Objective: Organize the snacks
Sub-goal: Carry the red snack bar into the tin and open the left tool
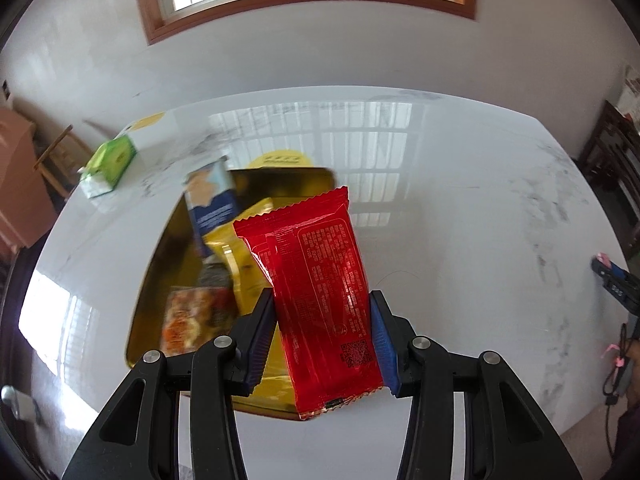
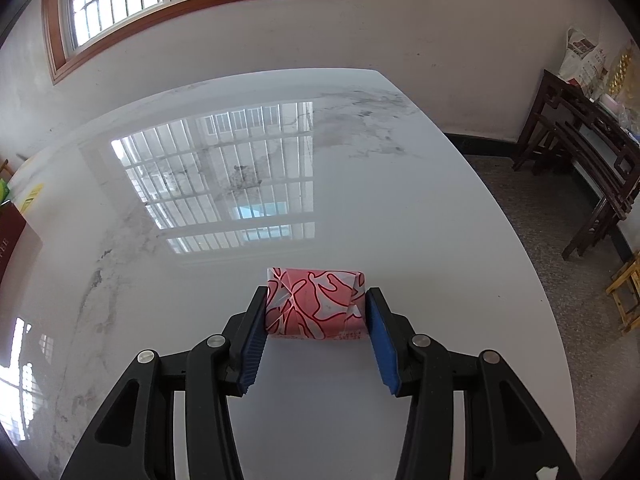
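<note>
Where the left wrist view looks down over a white marble table [image 1: 460, 200], the left gripper [image 1: 322, 340] is clamped on a red snack packet [image 1: 320, 280] that stands upright between its blue pads, above the near edge of a gold tin tray [image 1: 160, 272]. The packet covers the tray's right side. In the tray at centre left lie a blue packet [image 1: 212, 200], a yellow packet [image 1: 236, 256] and an orange-patterned packet [image 1: 192, 320], all blurred. A green box [image 1: 110, 164] sits near the table's upper-left edge. The right half of the table is bare. At the far right edge, dark hardware is cut off and unclear.

In the right wrist view, the right gripper [image 2: 316, 324] is closed on a pink patterned snack packet [image 2: 316, 300] resting on the table [image 2: 400, 200] at lower centre. Bare surface spreads beyond it to the curved right edge. A dark red object [image 2: 12, 240] is cut off at the left edge.
</note>
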Demonstrator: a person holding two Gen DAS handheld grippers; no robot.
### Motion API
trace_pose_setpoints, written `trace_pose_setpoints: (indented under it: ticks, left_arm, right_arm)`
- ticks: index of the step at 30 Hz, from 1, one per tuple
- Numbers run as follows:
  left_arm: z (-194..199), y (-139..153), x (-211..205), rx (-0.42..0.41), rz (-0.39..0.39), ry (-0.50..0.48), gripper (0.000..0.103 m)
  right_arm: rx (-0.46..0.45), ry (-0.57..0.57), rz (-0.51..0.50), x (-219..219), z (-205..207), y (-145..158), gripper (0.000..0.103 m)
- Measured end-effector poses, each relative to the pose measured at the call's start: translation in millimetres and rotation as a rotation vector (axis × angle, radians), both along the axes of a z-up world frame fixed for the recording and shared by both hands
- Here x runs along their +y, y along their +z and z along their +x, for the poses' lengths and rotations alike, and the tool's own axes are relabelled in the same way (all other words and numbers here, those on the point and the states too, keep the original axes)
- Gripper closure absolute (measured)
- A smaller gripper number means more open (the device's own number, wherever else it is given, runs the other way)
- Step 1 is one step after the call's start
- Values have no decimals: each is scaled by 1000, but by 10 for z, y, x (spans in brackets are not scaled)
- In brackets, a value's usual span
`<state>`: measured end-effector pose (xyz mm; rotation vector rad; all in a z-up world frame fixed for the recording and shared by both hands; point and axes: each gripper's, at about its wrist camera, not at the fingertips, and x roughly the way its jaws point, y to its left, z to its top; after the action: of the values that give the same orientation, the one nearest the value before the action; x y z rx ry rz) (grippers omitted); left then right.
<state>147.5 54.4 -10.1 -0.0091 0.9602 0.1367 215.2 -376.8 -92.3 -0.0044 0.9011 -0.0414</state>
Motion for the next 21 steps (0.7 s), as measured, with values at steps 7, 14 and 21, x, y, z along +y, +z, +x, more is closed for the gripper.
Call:
trace_pose_setpoints:
  ticks: [7,14,21]
  left_arm:
    - [-44,-114,376,2,33,65,56]
    - [-52,-277,602,5,47,80,56]
    - [-46,-342,664,-5,60,78,56]
  right_arm:
    - [0,-5,-2,-3,11,-1,60]
    - [0,-8,-5,-3,16,-5,60]
    - [0,-12,-6,-6,19,-9,60]
